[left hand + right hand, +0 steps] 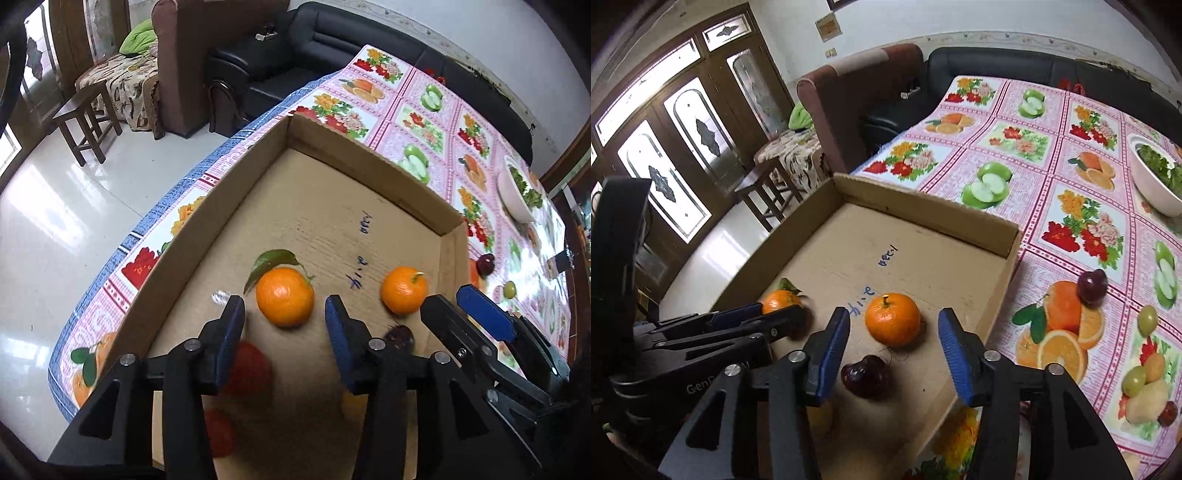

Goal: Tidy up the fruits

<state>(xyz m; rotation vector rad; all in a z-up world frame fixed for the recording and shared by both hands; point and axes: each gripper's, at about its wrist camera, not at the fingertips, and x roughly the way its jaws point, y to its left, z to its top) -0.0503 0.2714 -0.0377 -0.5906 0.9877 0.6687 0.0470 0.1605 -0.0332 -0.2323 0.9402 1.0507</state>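
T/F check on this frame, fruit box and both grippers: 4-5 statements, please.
1. Both oranges lie inside the cardboard box. True: the leafy orange and the leafless orange rest on its floor.
2. The right gripper is clamped on an orange. False: its pads stand apart from the fruit, nothing pressed.
3. A dark purple fruit lies on the tablecloth outside the box. True.
4. The white bowl is empty. False: it holds green leaves.
5. The left gripper is fully shut. False: its jaws are open, the leafy orange just ahead of them.
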